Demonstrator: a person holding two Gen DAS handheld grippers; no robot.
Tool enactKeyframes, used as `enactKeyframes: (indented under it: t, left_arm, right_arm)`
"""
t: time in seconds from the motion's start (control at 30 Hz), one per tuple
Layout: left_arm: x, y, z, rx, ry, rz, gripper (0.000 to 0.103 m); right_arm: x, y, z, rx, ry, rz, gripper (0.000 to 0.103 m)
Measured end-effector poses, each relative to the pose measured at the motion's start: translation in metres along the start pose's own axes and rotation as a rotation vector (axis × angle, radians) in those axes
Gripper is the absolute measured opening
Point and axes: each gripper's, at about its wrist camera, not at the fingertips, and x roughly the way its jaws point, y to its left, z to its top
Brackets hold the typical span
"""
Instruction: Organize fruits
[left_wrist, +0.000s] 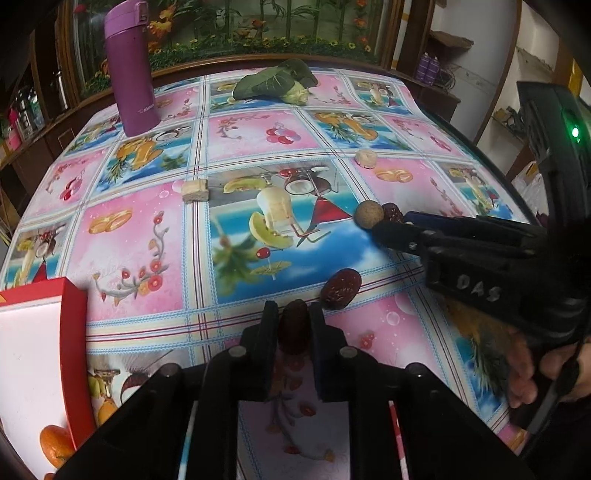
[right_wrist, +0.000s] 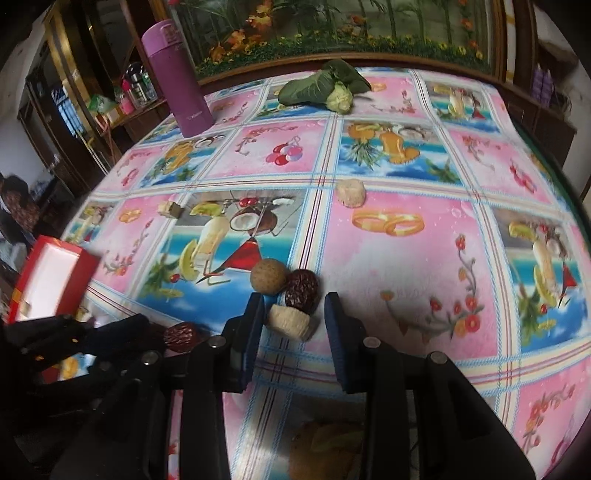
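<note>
Left tongs (left_wrist: 292, 314) clenched on a red date (left_wrist: 293, 326); right tongs (right_wrist: 294, 306) released around a white chunk (right_wrist: 289, 322).

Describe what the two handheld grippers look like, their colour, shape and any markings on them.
Both are black plastic two-finger tools with angular linkage arms and round silver pivot pins. The left gripper has flat black fingers. The right gripper has dark blue pads on its fingers; in the left view its body carries pale hand-written letters, DAS, and a green light glows behind it.

A dark red date (left_wrist: 293, 326) is sitting pinched upright; another (left_wrist: 340, 288) is lying just beside it, and a third (right_wrist: 303, 287) is touching a tan ball-shaped fruit (right_wrist: 268, 276).
</note>
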Motion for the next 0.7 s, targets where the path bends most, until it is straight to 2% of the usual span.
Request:
enactKeyframes:
  t: [0.13, 0.5, 0.63, 0.7]
  left_arm:
    - [-0.003, 0.001, -0.004, -0.016, -0.004, -0.007, 0.015]
    - [-0.011, 0.008, -0.013, -0.044, -0.006, -0.030, 0.015]
    - [-0.012, 0.013, -0.014, -0.056, -0.007, -0.026, 0.015]
    - [-0.012, 0.014, -0.014, -0.059, -0.009, -0.030, 0.015]
  right_arm:
    - [0.002, 0.003, 0.000, -0.037, -0.019, -0.043, 0.028]
    - [-0.009, -0.014, -0.008, 0.031, -0.007, 0.051, 0.028]
    - [-0.007, -0.014, -0.006, 0.036, -0.004, 0.039, 0.029]
    - [-0.009, -0.015, -0.005, 0.041, 0.005, 0.070, 0.029]
